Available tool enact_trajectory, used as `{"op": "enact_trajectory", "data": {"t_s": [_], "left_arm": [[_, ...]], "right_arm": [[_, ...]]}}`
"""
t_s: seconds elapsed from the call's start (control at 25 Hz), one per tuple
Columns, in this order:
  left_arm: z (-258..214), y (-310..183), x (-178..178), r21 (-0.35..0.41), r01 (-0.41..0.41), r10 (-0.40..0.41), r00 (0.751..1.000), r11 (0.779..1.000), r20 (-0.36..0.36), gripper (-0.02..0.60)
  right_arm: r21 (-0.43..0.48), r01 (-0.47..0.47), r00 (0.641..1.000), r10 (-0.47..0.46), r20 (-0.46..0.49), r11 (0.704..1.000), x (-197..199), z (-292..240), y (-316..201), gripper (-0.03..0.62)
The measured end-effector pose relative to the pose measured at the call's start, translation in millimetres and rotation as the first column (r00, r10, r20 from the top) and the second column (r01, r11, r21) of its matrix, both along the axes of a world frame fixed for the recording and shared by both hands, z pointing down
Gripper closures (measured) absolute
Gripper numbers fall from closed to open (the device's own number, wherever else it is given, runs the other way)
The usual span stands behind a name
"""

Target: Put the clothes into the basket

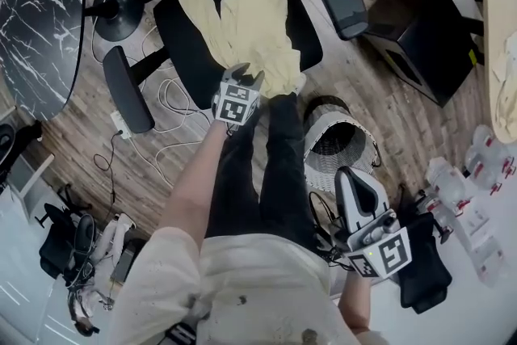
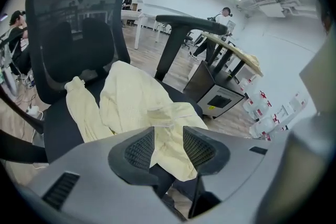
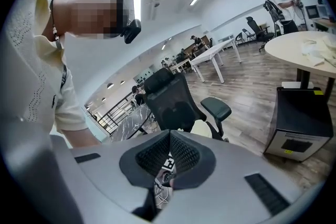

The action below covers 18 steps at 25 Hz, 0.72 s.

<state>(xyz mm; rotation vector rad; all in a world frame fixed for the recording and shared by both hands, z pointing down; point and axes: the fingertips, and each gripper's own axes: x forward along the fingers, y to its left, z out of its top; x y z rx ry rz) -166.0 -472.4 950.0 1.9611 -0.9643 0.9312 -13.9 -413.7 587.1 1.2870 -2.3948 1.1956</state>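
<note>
**Snag risk on the way to the basket**

Your left gripper [image 2: 168,132] hangs with jaws spread over the pale yellow garment's [image 1: 246,12] near hem, pinching nothing. Your right gripper [image 3: 169,136] is pressed together, empty. Grab only that hem and the sleeves (draped across the office chair [image 1: 184,44] seat) may catch an armrest or miss the mesh basket [image 1: 321,167] beside it. Cables [image 1: 170,115] litter the wood floor [image 1: 388,109].

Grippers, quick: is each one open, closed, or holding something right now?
Left gripper: open, aimed at the yellow garment, not gripping it.
Right gripper: closed, holding nothing.
</note>
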Motion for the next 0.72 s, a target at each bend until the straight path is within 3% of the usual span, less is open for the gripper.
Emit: {"op": "enact_trajectory", "data": {"t_s": [0.32, 0.56, 0.72], "left_arm": [[53.8, -12.9, -3.6, -0.054, -0.043, 0.049, 0.991, 0.998, 0.121, 0.387], [83.3, -16.1, -5.6, -0.127, 0.009, 0.006, 0.993, 0.992, 0.121, 0.334], [95.3, -20.2, -6.2, -0.137, 0.032, -0.014, 0.991, 0.99, 0.135, 0.311]], "right_arm": [[-0.058, 0.004, 1.0, -0.003, 0.028, 0.998, 10.9, 26.1, -18.8, 0.583], [-0.096, -0.014, 0.999, 0.018, 0.043, 0.995, 19.6, 45.3, -27.9, 0.584], [-0.109, -0.02, 0.999, 0.026, 0.046, 0.994, 22.6, 53.6, -32.1, 0.584]]}}
